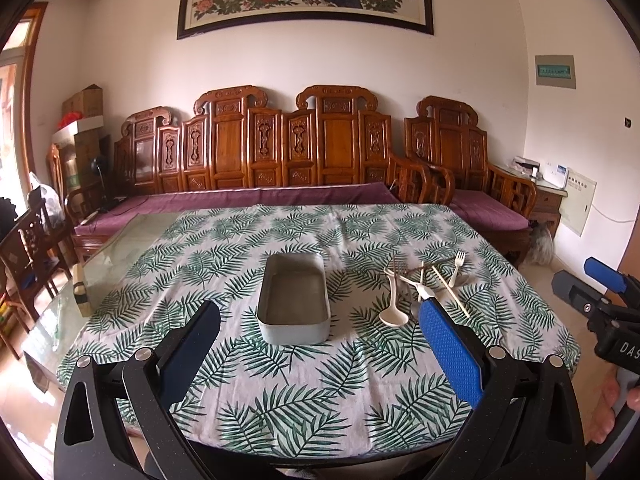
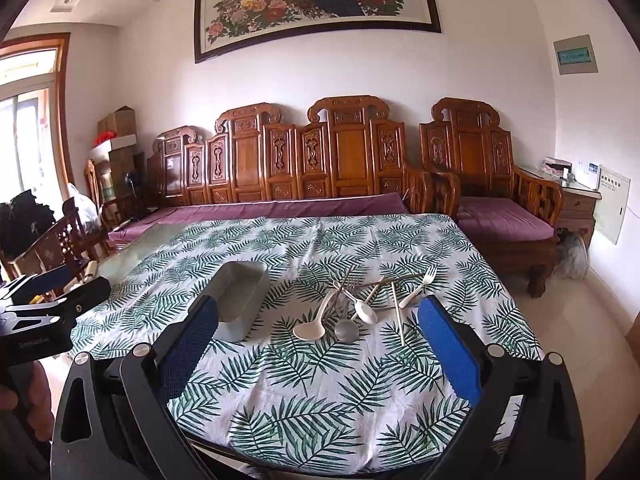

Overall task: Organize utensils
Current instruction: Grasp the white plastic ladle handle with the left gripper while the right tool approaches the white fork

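Both your left claw (image 1: 320, 344) and right claw (image 2: 318, 334) hang wide open and empty, so grab the loose white spoon (image 2: 316, 322) first, then drop it in the gray tray (image 1: 295, 302).

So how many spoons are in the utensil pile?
3: a cream ladle-style spoon nearest left, a metal spoon beside it, a white spoon just right. The tangled pile may hide more.
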The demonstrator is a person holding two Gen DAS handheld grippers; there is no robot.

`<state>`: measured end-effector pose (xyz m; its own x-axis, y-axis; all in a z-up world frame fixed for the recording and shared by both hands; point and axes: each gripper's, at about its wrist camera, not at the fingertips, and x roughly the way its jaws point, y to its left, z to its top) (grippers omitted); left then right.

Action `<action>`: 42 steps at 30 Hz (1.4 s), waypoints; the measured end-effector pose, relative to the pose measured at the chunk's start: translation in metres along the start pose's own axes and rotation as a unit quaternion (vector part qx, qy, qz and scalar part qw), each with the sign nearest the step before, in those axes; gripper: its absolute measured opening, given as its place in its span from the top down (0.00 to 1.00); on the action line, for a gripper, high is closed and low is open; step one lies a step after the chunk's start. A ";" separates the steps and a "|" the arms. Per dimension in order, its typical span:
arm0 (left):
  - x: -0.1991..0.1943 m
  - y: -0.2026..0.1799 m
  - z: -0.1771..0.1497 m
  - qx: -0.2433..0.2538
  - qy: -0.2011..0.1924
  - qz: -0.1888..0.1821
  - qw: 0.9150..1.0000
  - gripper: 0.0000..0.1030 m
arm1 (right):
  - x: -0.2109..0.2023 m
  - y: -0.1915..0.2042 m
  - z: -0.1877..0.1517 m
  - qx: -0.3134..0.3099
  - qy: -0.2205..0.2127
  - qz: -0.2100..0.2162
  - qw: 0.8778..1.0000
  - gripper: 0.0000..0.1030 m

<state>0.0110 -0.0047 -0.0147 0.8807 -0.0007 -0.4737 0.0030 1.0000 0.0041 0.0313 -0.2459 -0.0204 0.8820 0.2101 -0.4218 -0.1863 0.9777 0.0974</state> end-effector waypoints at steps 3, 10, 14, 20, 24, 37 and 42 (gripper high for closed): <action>0.006 0.000 -0.001 -0.001 0.003 0.000 1.000 0.06 | 0.005 -0.005 -0.002 0.003 0.003 -0.003 1.000 0.02; 0.012 0.002 -0.002 -0.002 0.008 -0.002 1.000 0.06 | 0.015 -0.008 -0.005 -0.001 0.010 -0.007 1.000 0.02; 0.019 0.004 -0.003 -0.001 0.014 -0.002 1.000 0.06 | 0.026 -0.009 -0.008 -0.006 0.018 -0.009 1.000 0.02; 0.038 0.007 -0.006 -0.002 0.030 -0.002 1.000 0.06 | 0.044 -0.013 -0.013 -0.011 0.031 -0.010 0.999 0.02; 0.052 0.006 -0.008 -0.001 0.042 -0.006 0.999 0.06 | 0.060 -0.014 -0.015 -0.015 0.041 -0.009 0.999 0.02; 0.113 -0.009 -0.005 0.019 0.078 -0.029 0.996 0.06 | 0.119 -0.034 -0.023 -0.021 0.079 -0.010 0.997 0.02; 0.140 -0.023 -0.005 0.035 0.094 -0.047 0.994 0.06 | 0.141 -0.055 -0.022 -0.008 0.093 0.003 0.996 0.02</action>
<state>0.1314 -0.0281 -0.0857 0.7712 -0.0869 -0.6307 0.1195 0.9928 0.0093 0.1563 -0.2699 -0.1050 0.7851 0.2123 -0.5818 -0.1991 0.9761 0.0875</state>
